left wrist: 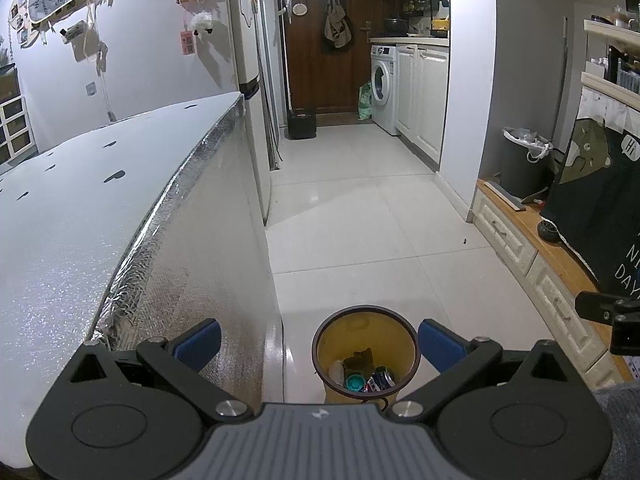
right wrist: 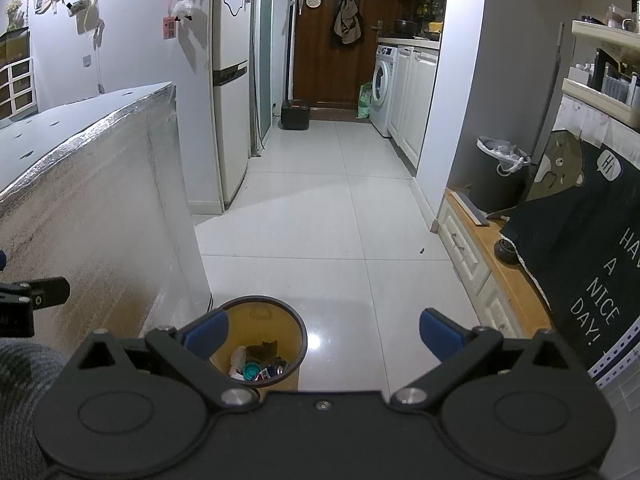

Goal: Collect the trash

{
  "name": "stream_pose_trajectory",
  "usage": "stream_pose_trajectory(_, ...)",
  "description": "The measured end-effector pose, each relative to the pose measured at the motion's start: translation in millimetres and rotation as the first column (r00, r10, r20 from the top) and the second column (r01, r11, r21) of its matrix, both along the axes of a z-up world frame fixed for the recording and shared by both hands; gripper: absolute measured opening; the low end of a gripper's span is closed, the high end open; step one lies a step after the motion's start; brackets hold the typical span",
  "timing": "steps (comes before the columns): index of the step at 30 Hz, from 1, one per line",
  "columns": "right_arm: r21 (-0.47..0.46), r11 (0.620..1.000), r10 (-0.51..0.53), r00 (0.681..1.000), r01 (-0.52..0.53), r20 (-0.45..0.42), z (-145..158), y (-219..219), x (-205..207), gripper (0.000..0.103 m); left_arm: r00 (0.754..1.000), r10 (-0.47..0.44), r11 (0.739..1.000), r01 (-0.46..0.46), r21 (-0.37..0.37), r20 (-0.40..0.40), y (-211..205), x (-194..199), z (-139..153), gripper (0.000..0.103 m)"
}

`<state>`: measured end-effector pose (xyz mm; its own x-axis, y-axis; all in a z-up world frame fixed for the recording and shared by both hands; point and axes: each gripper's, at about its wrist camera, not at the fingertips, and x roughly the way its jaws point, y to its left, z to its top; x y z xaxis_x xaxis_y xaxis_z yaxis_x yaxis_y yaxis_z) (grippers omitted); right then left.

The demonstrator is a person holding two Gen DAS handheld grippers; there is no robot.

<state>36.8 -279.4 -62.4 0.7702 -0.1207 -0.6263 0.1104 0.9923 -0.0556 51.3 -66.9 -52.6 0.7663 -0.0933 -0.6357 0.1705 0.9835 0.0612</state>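
At my 9 o'clock stands the table (left wrist: 80, 208), its top white with small dark marks and its side wrapped in silvery foil. My left gripper (left wrist: 318, 344) hangs with its 2 blue pads spread wide and nothing between them. Framed in that gap, at 6 o'clock in the left wrist view, sits the yellow trash bin (left wrist: 366, 354) on the tiled floor (left wrist: 360, 220), just beside the foot of the table. Inside it I see a crushed can (left wrist: 380, 380), a teal round lid (left wrist: 354, 382) and some brown scrap at the bottom. In the right wrist view the same bin (right wrist: 260, 340) lies at 7 o'clock, partly behind the left pad of my right gripper (right wrist: 324, 338), whose pads are also spread apart and empty above bare tile. Ahead at 12 o'clock the hallway runs to a brown door (left wrist: 320, 40) with a washing machine (left wrist: 384, 88) to its right. At 3 o'clock a second, dark bin (right wrist: 500, 172) with a white liner stands on a low wooden cabinet (right wrist: 492, 248), near a dark printed cloth (right wrist: 592, 248).
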Motion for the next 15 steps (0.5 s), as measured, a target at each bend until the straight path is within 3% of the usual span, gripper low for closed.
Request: stream_pose_trajectory(15, -0.001, 1.000, 0.000, 1.000, 0.000, -0.001, -0.1, 0.6, 0.2, 0.103, 1.000, -0.003, 1.000, 0.003, 0.005, -0.001, 0.5, -0.1, 0.4, 0.103)
